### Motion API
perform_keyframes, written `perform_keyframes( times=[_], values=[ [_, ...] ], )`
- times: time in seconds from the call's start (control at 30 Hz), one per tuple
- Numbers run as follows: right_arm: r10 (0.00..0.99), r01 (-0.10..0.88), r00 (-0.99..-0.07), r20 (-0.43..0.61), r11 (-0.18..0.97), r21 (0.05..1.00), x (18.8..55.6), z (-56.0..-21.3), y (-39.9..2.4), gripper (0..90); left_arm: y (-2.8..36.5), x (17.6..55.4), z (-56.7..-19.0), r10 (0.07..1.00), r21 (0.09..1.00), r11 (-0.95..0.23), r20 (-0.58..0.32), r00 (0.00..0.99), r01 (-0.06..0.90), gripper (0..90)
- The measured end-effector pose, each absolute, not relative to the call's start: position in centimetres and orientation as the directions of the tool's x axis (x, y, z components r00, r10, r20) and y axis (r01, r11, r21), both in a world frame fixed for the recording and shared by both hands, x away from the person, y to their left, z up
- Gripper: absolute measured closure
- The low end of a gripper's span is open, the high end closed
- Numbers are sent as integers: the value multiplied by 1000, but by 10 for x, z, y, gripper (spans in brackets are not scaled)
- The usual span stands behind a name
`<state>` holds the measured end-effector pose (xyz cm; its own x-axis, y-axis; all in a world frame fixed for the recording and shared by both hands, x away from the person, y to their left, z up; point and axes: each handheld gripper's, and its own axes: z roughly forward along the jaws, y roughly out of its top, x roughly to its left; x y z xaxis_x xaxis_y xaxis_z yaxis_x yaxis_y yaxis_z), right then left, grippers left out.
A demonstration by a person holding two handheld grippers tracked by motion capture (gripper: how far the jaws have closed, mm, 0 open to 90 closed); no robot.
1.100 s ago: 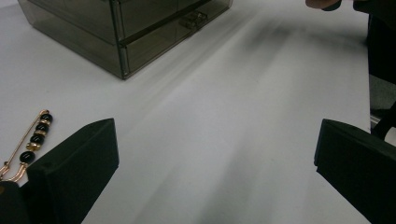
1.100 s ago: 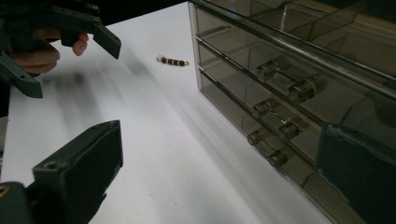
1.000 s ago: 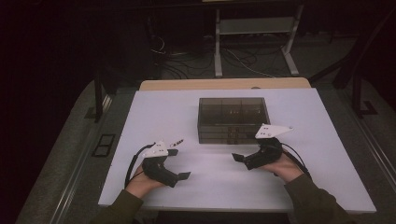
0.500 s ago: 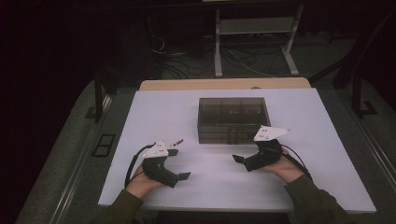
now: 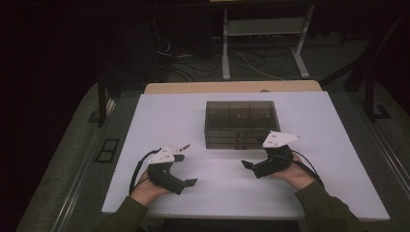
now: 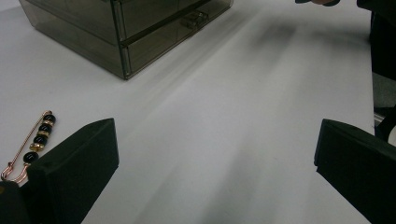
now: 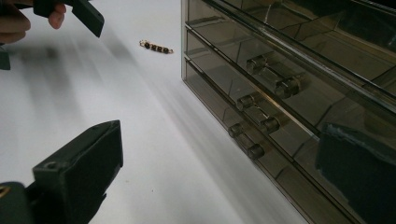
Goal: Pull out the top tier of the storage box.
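Rose-gold safety-pin brooch with dark beads [image 5: 183, 146]: lying flat on white table top [image 5: 145, 125], just beyond and beside left gripper [image 5: 186, 169], well apart from front-left corner of smoked clear-plastic drawer box [image 5: 240, 123]. Untouched, not between any jaws.

Left gripper view: brooch [image 6: 32, 144] just outside the left-hand jaw; jaws spread wide, nothing between them but bare table; box corner [image 6: 126, 28] farther ahead.

Right gripper [image 5: 254, 157]: low at the box's front face, jaws wide apart, holding nothing. Right gripper view: three drawers stacked, all shut, clear cylindrical knobs [image 7: 261, 119] near but not touching either jaw; brooch [image 7: 155, 46] far off across the table.

Change over the last second: almost none. Left gripper and brooch in the same place; right gripper drifted very slightly lower and nearer the person, no closer to a knob.

Judgement: start of work, both hands only poised. Likely next: a drawer pulled open by the right, brooch pinched by the left. Thin pin flat on table probably awkward to nip.
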<state>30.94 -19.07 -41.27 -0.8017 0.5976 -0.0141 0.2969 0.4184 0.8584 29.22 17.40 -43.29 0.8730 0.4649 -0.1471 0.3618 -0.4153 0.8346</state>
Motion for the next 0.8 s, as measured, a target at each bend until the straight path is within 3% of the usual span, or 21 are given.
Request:
perform_keyframes(
  times=[0.8],
  values=[
    [603,234,-788,-123,479,846,305,-412,-187,5,174,292,-433,462,834,-418,-145,875,359,0]
  ],
)
